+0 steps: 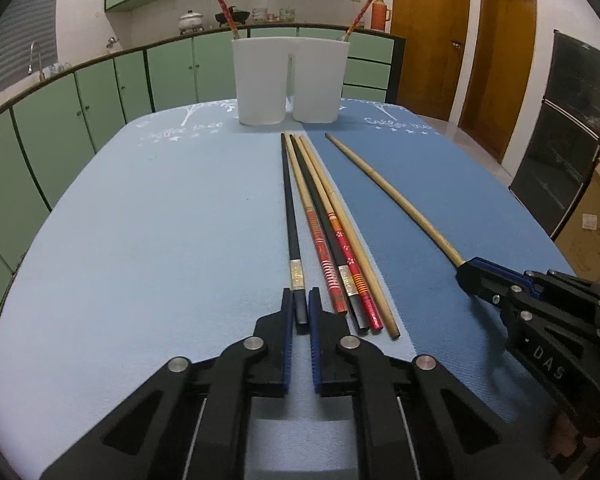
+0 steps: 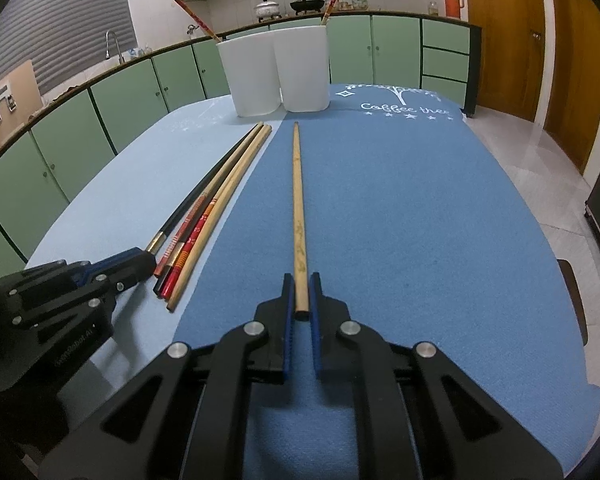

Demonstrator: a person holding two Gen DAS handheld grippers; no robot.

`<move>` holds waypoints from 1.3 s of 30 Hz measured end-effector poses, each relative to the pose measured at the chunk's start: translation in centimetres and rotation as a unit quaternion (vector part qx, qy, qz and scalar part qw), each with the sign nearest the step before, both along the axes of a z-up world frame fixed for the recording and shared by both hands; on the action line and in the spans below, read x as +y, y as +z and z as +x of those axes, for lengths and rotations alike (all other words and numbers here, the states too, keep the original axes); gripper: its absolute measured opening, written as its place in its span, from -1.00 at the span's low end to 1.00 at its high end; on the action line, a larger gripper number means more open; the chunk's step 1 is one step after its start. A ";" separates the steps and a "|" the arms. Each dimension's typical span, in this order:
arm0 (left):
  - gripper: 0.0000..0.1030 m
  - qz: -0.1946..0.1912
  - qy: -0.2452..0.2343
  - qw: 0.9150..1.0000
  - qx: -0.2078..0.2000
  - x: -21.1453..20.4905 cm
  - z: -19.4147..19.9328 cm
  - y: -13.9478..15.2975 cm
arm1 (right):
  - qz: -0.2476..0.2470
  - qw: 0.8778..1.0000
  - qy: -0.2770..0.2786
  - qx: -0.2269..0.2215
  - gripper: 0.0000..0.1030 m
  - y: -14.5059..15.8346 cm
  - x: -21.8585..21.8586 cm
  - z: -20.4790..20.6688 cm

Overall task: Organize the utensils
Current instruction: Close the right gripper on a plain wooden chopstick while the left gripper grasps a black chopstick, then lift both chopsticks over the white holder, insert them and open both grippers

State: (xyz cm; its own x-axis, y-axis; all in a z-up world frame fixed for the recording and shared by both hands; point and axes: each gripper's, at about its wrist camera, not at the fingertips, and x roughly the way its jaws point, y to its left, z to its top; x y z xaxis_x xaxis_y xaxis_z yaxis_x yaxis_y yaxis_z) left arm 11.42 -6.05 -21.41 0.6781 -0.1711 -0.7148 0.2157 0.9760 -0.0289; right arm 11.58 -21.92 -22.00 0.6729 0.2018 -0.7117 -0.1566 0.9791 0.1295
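Several chopsticks lie lengthwise on the blue table mat. My left gripper [image 1: 300,300] has its jaws closed around the near end of a black chopstick [image 1: 290,208], the leftmost of the bundle [image 1: 328,236] of black, red-patterned and plain wooden ones. My right gripper [image 2: 301,286] is closed around the near end of a lone wooden chopstick [image 2: 298,200], which lies apart to the right. Both chopsticks rest on the mat. A white twin-cup holder [image 1: 290,80] stands at the far end with one red chopstick in each cup; it also shows in the right wrist view [image 2: 276,76].
The table is covered by a light blue mat [image 1: 160,220] on the left and a darker blue mat [image 2: 400,220] on the right. Green kitchen cabinets [image 1: 80,100] run behind and to the left. Wooden doors and a dark cabinet [image 1: 572,128] stand to the right.
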 end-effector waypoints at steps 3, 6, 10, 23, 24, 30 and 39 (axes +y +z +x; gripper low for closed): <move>-0.86 -0.007 0.000 1.000 0.008 0.4 0.1 0.4 | 0.000 1.000 0.003 -0.002 -0.88 0.7 -0.1 0.0; -0.87 -0.010 0.005 1.000 0.008 1.2 0.1 1.3 | -0.001 1.000 0.006 -0.014 -0.88 1.9 -0.2 0.0; -0.87 -0.006 0.002 1.000 -0.012 2.1 -0.1 4.1 | 0.000 0.999 0.011 -0.040 -0.88 4.6 -0.5 0.0; -0.87 -0.025 -0.015 0.994 -0.107 3.0 0.4 13.4 | 0.037 0.992 0.023 -0.114 -0.88 14.1 -1.7 0.6; -0.87 -0.026 -0.017 0.993 -0.116 3.0 0.7 14.1 | 0.039 0.992 0.025 -0.118 -0.88 14.8 -1.7 0.8; -0.87 -0.035 -0.027 0.989 -0.138 2.8 2.3 16.9 | 0.058 0.990 0.037 -0.121 -0.88 19.2 -2.1 3.0; -0.88 -0.040 -0.037 0.986 -0.158 2.5 3.4 19.2 | 0.036 0.991 0.048 -0.118 -0.88 22.1 -1.7 5.5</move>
